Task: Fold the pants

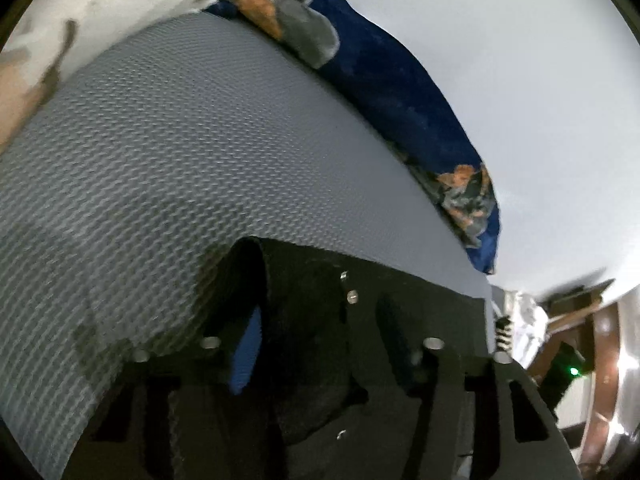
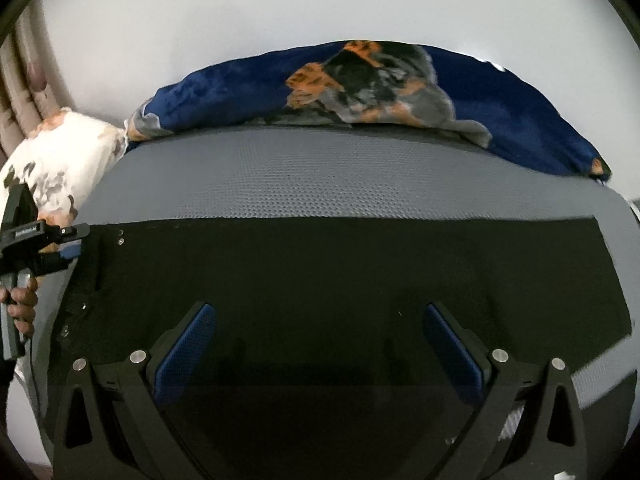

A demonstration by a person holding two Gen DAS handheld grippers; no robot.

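Note:
Black pants (image 2: 340, 276) lie flat across a grey textured mattress (image 2: 320, 172), waistband with metal buttons at the left. My right gripper (image 2: 320, 320) hovers low over the middle of the pants, its blue-padded jaws wide apart and empty. My left gripper (image 2: 68, 240) sits at the waistband's left edge, held by a hand. In the left wrist view the left gripper (image 1: 304, 340) has black fabric (image 1: 320, 288) folded over and between its fingers; one blue pad (image 1: 246, 352) shows, the other is hidden by cloth.
A dark blue blanket (image 2: 500, 116) with an orange and grey print lies along the mattress's far edge. A white flowered pillow (image 2: 60, 156) sits at the far left. A plain white wall (image 2: 320, 8) stands behind. Wooden furniture (image 1: 572, 320) shows at the right of the left wrist view.

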